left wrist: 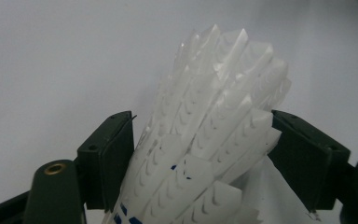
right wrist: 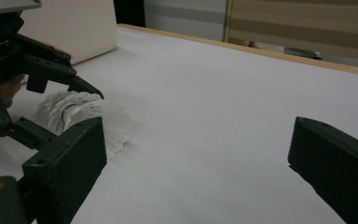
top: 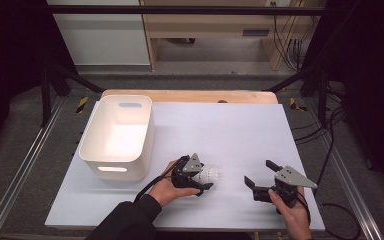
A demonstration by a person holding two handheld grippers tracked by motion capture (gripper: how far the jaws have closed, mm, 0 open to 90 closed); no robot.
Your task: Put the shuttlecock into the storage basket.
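Note:
A stack of white feathered shuttlecocks [top: 212, 175] lies on its side on the pale table sheet [top: 230, 125], front centre. My left gripper [top: 206, 178] points right and has the stack between its jaws. In the left gripper view both pads [left wrist: 116, 154] rest against the feathers of the shuttlecocks [left wrist: 214, 112], which carry a blue band low down. My right gripper [top: 259, 172] sits a short way to the right, open and holding nothing. In the right gripper view, the right gripper [right wrist: 196, 149] frames bare table, with the shuttlecocks [right wrist: 91, 112] at the left.
A white plastic bin [top: 92, 150] with handle cut-outs stands at the table's left, just beyond my left hand. The table's wooden edge [top: 190, 94] shows at the back. Cables and dark frame struts lie on the floor to the right.

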